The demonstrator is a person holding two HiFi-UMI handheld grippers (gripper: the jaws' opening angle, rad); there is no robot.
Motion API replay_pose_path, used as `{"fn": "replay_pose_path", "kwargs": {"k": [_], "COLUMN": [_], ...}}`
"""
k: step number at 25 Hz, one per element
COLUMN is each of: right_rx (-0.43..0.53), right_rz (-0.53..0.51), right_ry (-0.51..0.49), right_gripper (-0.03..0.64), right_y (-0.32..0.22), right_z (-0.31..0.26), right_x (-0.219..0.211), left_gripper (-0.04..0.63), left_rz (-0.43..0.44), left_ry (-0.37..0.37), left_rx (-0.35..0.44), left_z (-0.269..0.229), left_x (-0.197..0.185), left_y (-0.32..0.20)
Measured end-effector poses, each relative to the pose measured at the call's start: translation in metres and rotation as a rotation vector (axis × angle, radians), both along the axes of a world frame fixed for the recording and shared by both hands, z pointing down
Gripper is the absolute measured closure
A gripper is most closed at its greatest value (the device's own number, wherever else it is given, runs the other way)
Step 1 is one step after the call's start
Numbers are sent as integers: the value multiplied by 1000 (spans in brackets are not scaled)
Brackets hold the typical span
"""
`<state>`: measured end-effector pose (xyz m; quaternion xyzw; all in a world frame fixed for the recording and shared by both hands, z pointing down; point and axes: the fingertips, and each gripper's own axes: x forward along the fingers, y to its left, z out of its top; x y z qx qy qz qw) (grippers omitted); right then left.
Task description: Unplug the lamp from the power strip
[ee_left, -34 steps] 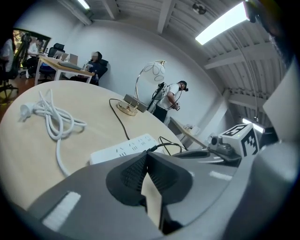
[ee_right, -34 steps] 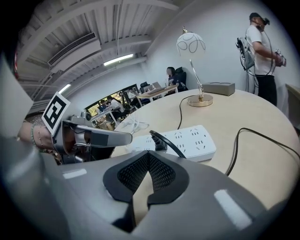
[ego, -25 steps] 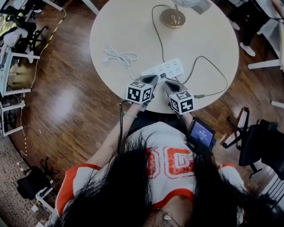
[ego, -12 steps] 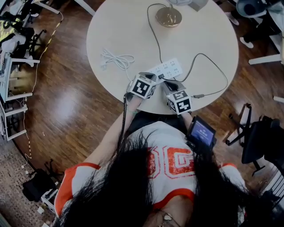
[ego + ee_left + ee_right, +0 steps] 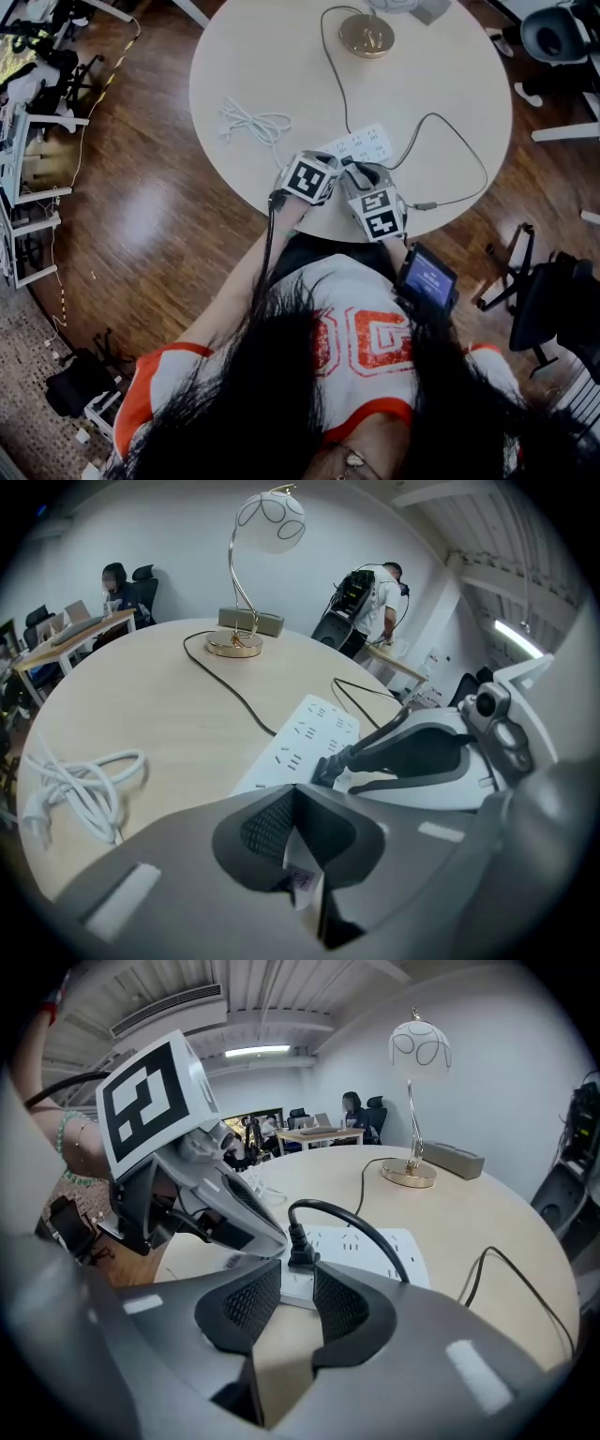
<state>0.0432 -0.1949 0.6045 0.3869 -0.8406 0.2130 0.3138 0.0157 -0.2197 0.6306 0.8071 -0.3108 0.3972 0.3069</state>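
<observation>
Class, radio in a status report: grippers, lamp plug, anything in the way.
Left gripper shut on end of power strip. Right gripper open, tips at black plug, plug seated. Nothing blocking.

The round table (image 5: 281, 66) is pale, matt and smooth, a wood-look top, and the floor (image 5: 141, 216) is glossy brown wood. The power strip (image 5: 349, 1241) is smooth white plastic, its plug (image 5: 301, 1246) and cord (image 5: 358, 1222) matt black rubber. The lamp base (image 5: 234, 645) is polished gold metal. My pads (image 5: 249, 1300) are dark cross-hatched rubber in matt grey plastic.
</observation>
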Motion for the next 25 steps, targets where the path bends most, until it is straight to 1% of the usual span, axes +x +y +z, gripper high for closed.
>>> {"fn": "replay_pose_path", "kwargs": {"k": [2, 6, 9, 11, 15, 20, 25], "right_rx": [25, 60, 57, 50, 38, 23, 6], "right_rz": [-11, -50, -76, -89, -97, -101, -80], "right_ry": [32, 97, 111, 123, 155, 135, 63], "right_gripper": [496, 493, 488, 464, 487, 489, 491], "right_y": [-5, -13, -16, -17, -21, -21, -23], "right_z": [1, 5, 8, 9, 14, 15, 14], "right_x": [-2, -5, -10, -13, -13, -14, -11], "left_gripper": [595, 595, 595, 595, 595, 595, 595], "left_rz": [-3, -20, -20, -14, -18, -21, -39], "left_ry": [1, 28, 15, 4, 5, 3, 29], "left_rx": [-2, 1, 11, 20, 21, 14, 7], "left_z": [0, 1, 3, 2, 2, 3, 3], "left_x": [0, 1, 0, 0, -1, -2, 0], "left_y": [0, 0, 0, 0, 1, 2, 1]}}
